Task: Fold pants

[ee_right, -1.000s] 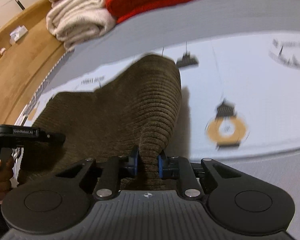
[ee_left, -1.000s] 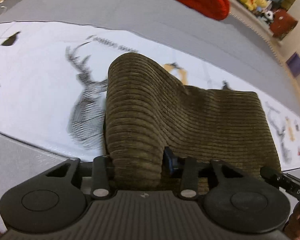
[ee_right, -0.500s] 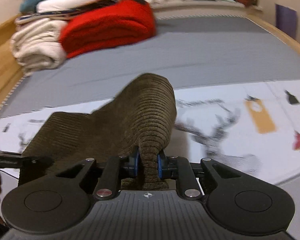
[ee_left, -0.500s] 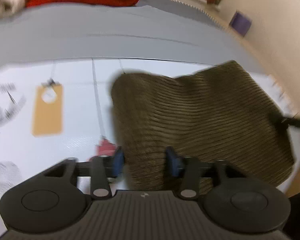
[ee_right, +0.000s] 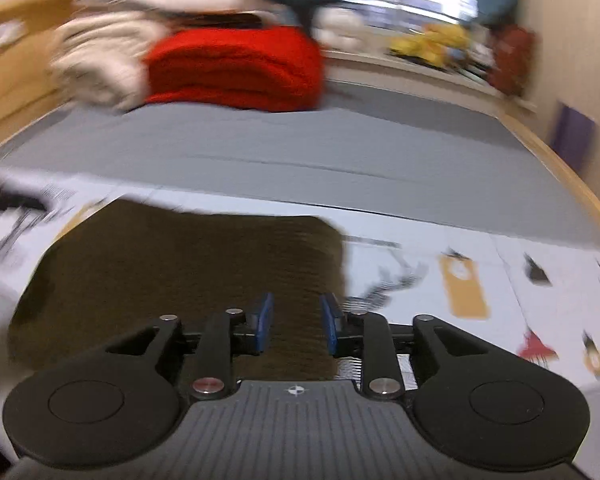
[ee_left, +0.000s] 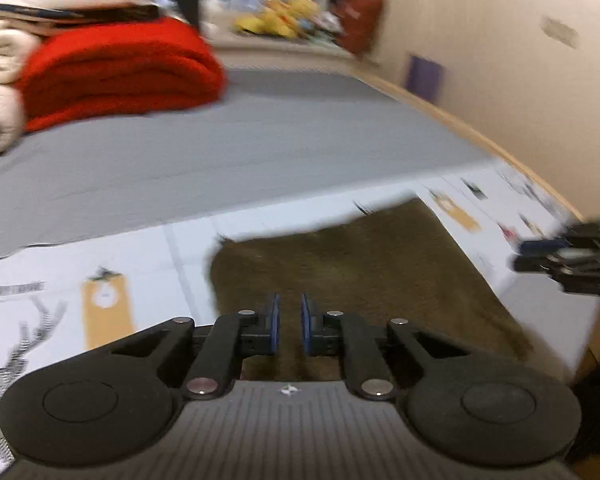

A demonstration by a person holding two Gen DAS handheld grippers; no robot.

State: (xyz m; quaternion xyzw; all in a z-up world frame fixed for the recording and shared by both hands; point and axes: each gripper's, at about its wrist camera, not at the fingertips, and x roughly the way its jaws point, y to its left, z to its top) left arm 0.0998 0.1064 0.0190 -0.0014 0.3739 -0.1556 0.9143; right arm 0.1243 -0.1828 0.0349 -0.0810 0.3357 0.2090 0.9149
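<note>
Left gripper [ee_left: 288, 322]: jaws closing, a thin gap left, nothing between them.
Right gripper [ee_right: 296, 322]: jaws opening, nothing held.
Pants [ee_right: 188, 280]: brown corduroy, folded flat, low middle of both views, on a white deer-print sheet [ee_right: 480, 280].
Red blanket [ee_left: 116, 68]: upper left, far back on the gray bed [ee_left: 260, 140].

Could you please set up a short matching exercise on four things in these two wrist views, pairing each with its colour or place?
Things:
1. pants
2. folded blanket
3. printed sheet
4. bed cover

Descriptions:
A. plain grey, stretching between the stack of linens and the patterned layer
B. red, in the stack at the far end
C. olive-brown corduroy, lying flat just ahead of both grippers
D. white with deer and tag pictures, under the corduroy

Pairs: 1-C, 2-B, 3-D, 4-A
</note>
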